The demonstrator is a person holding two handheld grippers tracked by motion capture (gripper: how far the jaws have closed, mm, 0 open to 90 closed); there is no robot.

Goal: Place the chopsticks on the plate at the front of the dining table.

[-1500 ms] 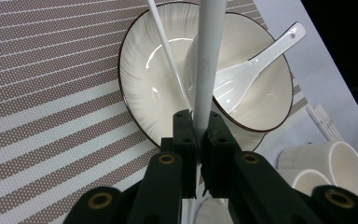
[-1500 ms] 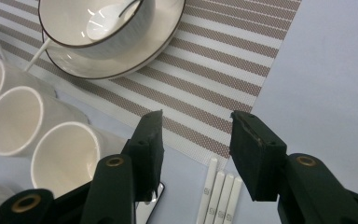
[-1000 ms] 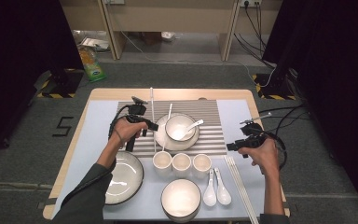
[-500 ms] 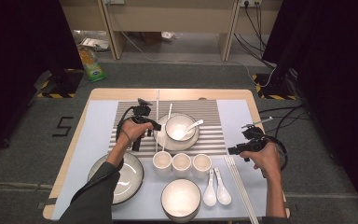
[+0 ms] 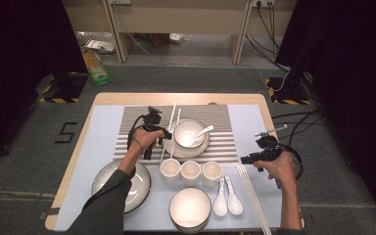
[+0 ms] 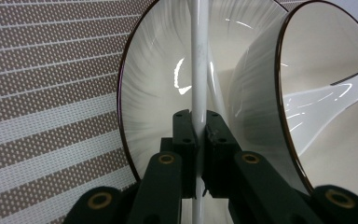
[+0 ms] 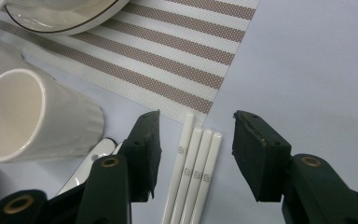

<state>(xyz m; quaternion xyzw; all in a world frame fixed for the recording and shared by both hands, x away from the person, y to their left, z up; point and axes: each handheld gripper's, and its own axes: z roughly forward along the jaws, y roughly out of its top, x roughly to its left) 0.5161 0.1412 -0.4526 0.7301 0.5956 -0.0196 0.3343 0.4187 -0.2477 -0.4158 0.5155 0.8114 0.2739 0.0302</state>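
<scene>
Left tool (image 6: pixel 196 140) clamps a white chopstick (image 6: pixel 199 60) over the plate (image 6: pixel 158 84), whose bowl (image 5: pixel 189 133) holds a spoon (image 5: pixel 200 133). Right tool (image 7: pixel 193 140), jaws wide apart, hovers over three chopsticks (image 7: pixel 193 172) on the surface (image 7: pixel 307 56); their lower ends are cut off.

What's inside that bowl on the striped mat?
A white spoon lies in the bowl, handle over the rim. The bowl sits on a plate; the plate's middle beneath is covered.

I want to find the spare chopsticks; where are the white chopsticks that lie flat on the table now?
In the high view the white chopsticks lie at the table's right front, right of the two spoons; the open right gripper hangs just over their tips.
</scene>
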